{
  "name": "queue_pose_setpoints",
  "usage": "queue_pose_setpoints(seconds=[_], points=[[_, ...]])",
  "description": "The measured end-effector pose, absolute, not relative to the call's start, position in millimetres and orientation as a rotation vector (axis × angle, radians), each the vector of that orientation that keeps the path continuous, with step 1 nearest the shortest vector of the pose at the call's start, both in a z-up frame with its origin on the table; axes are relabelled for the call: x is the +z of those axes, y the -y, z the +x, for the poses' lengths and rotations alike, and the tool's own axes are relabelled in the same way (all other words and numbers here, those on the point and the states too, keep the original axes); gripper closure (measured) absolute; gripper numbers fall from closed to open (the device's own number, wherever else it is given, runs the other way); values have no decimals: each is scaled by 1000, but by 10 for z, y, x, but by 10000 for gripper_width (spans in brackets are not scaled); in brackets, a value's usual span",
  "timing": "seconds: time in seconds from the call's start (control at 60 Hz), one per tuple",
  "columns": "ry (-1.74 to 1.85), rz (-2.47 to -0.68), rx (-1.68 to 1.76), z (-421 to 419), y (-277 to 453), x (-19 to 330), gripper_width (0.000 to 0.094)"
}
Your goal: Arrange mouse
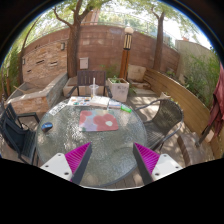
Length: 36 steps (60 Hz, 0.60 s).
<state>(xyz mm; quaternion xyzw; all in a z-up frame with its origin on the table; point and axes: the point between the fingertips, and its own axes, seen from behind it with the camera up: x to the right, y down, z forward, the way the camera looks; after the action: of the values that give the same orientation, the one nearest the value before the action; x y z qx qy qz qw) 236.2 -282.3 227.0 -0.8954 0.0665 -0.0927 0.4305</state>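
A round glass table (75, 140) stands on a patio. A red mouse mat (97, 120) lies near the table's middle, well beyond my fingers. A small light grey mouse (107, 123) rests on the mat's right part. My gripper (113, 160) is open and empty above the table's near part. Its magenta pads (78, 158) are spread wide, and only the glass shows between them.
A small blue object (47, 127) lies on the table's left part. White items (97, 101) stand at its far side. A black chair (17, 133) is at the left and another chair (170, 124) at the right. Planters (117, 88) and a brick wall (95, 50) are behind.
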Motion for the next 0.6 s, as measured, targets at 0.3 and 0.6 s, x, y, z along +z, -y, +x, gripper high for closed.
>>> queue_pose_setpoints(seconds=[0.3, 0.6], points=[[-77, -2331, -203, 1963, 2897, 1537, 88], [163, -2393, -5, 101, 2403, 533, 80]])
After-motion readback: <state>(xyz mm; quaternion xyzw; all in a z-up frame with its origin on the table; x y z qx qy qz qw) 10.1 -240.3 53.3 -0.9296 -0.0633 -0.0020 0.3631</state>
